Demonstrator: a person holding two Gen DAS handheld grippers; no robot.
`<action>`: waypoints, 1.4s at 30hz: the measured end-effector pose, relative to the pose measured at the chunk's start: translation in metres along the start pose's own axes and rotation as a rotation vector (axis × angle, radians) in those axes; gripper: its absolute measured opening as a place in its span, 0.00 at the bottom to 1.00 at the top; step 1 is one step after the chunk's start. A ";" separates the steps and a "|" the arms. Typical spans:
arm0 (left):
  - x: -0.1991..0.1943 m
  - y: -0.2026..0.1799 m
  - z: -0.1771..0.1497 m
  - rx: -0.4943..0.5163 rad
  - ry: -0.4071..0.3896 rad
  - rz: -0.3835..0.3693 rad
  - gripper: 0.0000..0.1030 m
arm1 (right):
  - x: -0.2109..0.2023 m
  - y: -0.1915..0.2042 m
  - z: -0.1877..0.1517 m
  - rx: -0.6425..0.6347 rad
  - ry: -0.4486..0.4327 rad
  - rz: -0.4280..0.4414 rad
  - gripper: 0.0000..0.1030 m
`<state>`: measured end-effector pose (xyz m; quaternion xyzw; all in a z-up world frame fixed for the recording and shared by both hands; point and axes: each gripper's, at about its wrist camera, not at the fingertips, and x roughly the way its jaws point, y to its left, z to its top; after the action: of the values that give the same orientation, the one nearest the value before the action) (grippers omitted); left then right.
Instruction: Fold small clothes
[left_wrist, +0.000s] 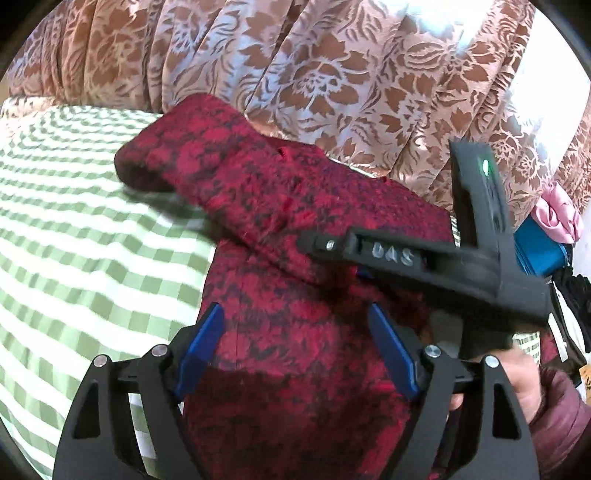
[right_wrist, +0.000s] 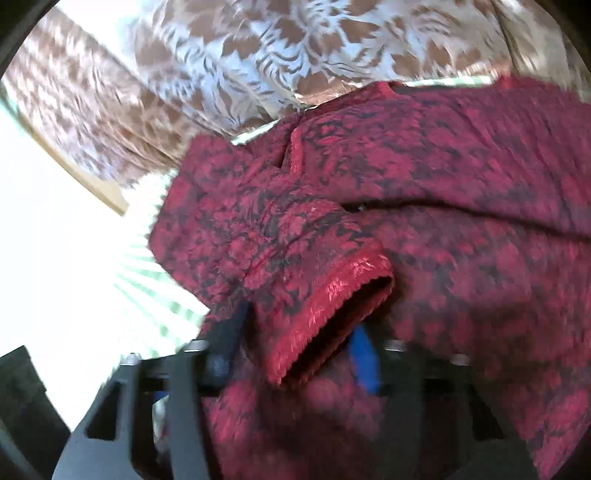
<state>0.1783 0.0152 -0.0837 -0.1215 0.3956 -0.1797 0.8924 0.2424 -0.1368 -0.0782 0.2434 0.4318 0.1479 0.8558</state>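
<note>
Nearest the left camera, the left gripper (left_wrist: 295, 350) is seen with its blue fingers (left_wrist: 202, 339) spread apart, the red patterned garment (left_wrist: 280, 332) lying between and beneath them; no grip is evident. In the right view, the right gripper (right_wrist: 295, 354) is pushed in at a sleeve cuff (right_wrist: 332, 317); cloth hides the fingertips, so it cannot be told whether they are closed. The garment is spread on a green checked sheet (left_wrist: 74, 229), one sleeve (left_wrist: 192, 147) stretched outward toward the floral curtain (left_wrist: 332, 66) behind. The step is judged to be the sleeve fold-in. Next, the cuff is to be carried across the body and the cloth flattened.
</note>
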 end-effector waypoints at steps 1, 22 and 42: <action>0.000 0.000 -0.001 0.002 0.000 -0.001 0.77 | -0.001 0.005 0.003 -0.013 -0.003 0.004 0.15; 0.013 -0.018 0.011 0.057 0.035 0.009 0.77 | -0.141 -0.114 0.102 0.002 -0.295 -0.292 0.12; 0.032 0.046 0.082 -0.182 0.032 -0.037 0.84 | -0.122 -0.216 0.063 0.227 -0.212 -0.366 0.57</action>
<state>0.2700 0.0501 -0.0674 -0.2065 0.4220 -0.1617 0.8679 0.2317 -0.3925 -0.0820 0.2697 0.3905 -0.0854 0.8760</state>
